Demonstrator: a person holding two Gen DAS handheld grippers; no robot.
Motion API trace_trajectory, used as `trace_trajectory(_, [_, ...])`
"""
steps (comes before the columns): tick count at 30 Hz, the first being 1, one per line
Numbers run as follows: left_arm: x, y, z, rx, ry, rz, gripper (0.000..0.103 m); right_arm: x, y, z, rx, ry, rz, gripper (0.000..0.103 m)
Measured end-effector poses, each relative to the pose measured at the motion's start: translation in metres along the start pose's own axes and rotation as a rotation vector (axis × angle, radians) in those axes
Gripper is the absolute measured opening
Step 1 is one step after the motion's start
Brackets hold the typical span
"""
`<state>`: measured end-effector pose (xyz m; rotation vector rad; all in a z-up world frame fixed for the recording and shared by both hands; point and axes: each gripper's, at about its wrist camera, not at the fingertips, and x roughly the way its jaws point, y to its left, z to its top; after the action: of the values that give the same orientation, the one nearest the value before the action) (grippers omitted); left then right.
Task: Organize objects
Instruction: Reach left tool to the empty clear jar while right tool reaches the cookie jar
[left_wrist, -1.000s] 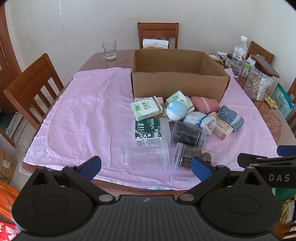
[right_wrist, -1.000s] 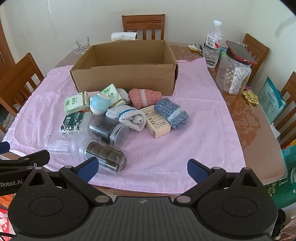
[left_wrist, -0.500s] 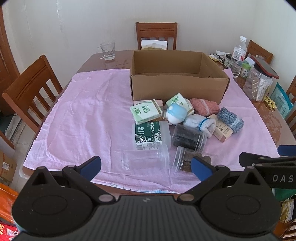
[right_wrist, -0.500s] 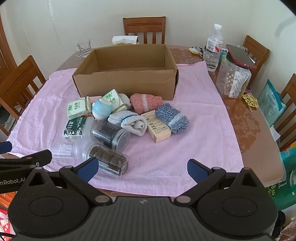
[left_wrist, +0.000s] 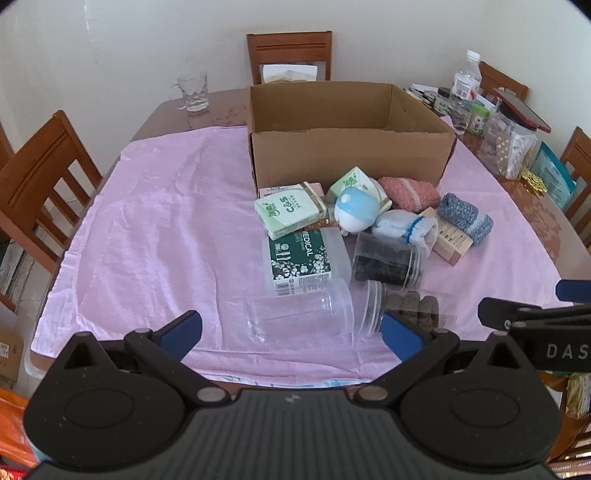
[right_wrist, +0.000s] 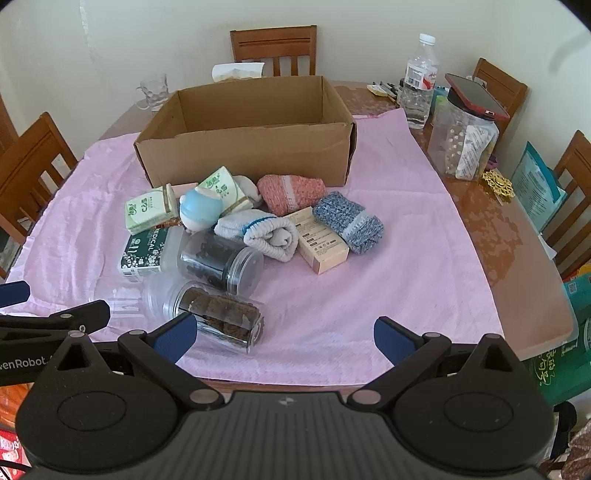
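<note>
An open cardboard box (left_wrist: 351, 155) (right_wrist: 243, 151) stands on the pink cloth (left_wrist: 159, 229). In front of it lies a heap: green tissue packs (left_wrist: 290, 214), a blue-white round toy (left_wrist: 356, 214), a pink sock roll (right_wrist: 290, 192), a white sock roll (right_wrist: 267, 236), a blue-grey sock roll (right_wrist: 347, 221), a beige carton (right_wrist: 321, 243), a green medical box (left_wrist: 299, 258), and clear jars (right_wrist: 221, 260) (right_wrist: 218, 314) lying on their sides. An empty clear jar (left_wrist: 299, 314) lies nearest. My left gripper (left_wrist: 291, 332) and right gripper (right_wrist: 282, 338) hover open at the table's near edge, holding nothing.
Wooden chairs (left_wrist: 37, 177) (left_wrist: 290, 55) surround the table. A glass mug (left_wrist: 192, 90) stands at the far left. At the right are a water bottle (right_wrist: 419, 92), a plastic jar with a red phone on it (right_wrist: 465, 144) and a teal packet (right_wrist: 535, 184).
Both grippers have drawn slightly back and up, so the box and heap sit a little farther off. Nothing on the table has moved.
</note>
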<state>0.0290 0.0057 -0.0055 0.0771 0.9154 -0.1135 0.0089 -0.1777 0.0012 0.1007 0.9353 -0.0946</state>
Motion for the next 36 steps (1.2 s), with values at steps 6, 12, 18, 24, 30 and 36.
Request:
trace_trajectory(6, [0.015,0.009,-0.007,0.028,0.014,-0.046,0.103,0.012,0.011,-0.006,0.003,0.008,-0.049,0.103])
trace_trajectory(12, [0.025,0.02,-0.013,0.059,0.016,-0.081,0.103,0.023,0.018,-0.016,0.026,0.001,-0.049,0.103])
trace_trajectory(18, [0.036,0.036,-0.015,0.102,0.024,-0.082,0.103,0.036,0.029,-0.021,0.036,0.024,-0.021,0.103])
trace_trajectory(24, [0.044,0.052,-0.011,0.123,0.02,-0.101,0.103,0.048,0.045,-0.018,0.052,0.04,-0.016,0.103])
trace_trajectory(30, [0.049,0.07,-0.001,0.138,0.001,-0.108,0.103,0.062,0.053,-0.013,0.105,0.043,-0.009,0.103])
trace_trajectory(36, [0.055,0.089,0.01,0.115,-0.013,-0.11,0.103,0.073,0.06,-0.008,0.156,0.041,-0.008,0.103])
